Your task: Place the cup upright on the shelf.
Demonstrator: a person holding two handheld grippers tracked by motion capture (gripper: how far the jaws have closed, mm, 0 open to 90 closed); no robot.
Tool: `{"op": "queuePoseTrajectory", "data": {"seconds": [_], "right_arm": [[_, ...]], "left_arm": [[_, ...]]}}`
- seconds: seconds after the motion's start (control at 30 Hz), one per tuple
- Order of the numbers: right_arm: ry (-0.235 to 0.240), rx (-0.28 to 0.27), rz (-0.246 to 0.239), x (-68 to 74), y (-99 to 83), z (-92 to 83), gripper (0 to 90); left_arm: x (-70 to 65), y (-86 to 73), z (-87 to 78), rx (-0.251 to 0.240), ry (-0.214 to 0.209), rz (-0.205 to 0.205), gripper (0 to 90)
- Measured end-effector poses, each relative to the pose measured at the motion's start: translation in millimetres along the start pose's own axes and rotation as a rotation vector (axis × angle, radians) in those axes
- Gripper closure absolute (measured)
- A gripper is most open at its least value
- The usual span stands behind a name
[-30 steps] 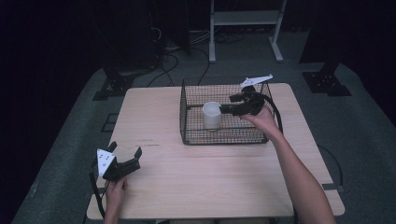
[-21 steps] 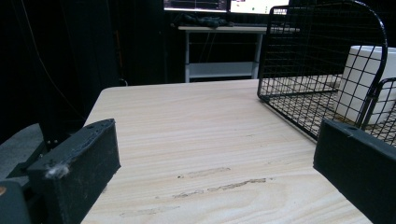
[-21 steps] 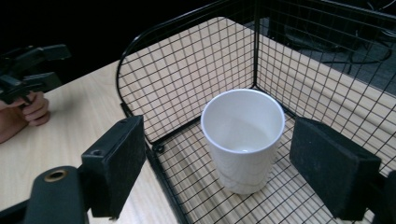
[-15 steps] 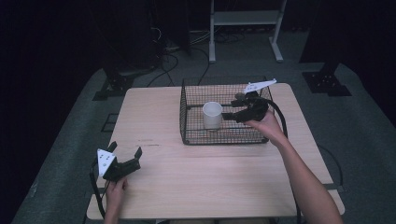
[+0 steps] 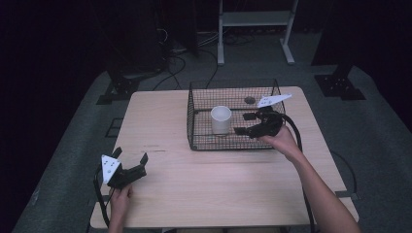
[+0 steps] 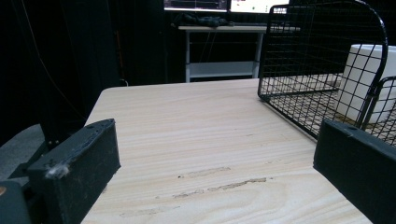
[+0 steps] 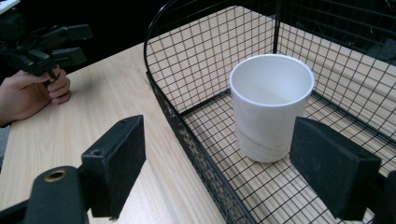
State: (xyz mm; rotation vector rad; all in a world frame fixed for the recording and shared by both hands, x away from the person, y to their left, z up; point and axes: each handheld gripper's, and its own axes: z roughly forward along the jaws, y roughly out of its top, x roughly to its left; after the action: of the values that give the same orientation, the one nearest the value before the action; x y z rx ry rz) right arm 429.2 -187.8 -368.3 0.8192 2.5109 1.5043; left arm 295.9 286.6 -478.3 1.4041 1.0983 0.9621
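Observation:
A white cup stands upright inside a black wire basket at the table's far middle. My right gripper hovers at the basket's right part, jaws pointing left at the cup, open and apart from it. In the right gripper view the cup stands ahead of the open right gripper, nothing between the jaws. My left gripper rests open near the table's front left corner. In the left gripper view this gripper faces the basket and the cup across bare wood.
The wooden table has free room in front of and left of the basket. A small dark round thing lies in the basket's far right corner. A white metal frame and cables stand on the dark floor behind.
My right gripper has drawn back a little to the right and toward the near side, away from the cup. The cup, basket and left gripper have stayed put.

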Motion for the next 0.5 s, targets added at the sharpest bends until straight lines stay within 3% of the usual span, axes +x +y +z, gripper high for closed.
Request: {"op": "queuePoseTrajectory", "data": {"seconds": [0.5], "right_arm": [[0.031,-0.002,-0.021,16.7,-20.2,-8.5,17.6]], "left_arm": [[-0.4,0.0,0.0,0.001,0.002,0.003,0.0]]}}
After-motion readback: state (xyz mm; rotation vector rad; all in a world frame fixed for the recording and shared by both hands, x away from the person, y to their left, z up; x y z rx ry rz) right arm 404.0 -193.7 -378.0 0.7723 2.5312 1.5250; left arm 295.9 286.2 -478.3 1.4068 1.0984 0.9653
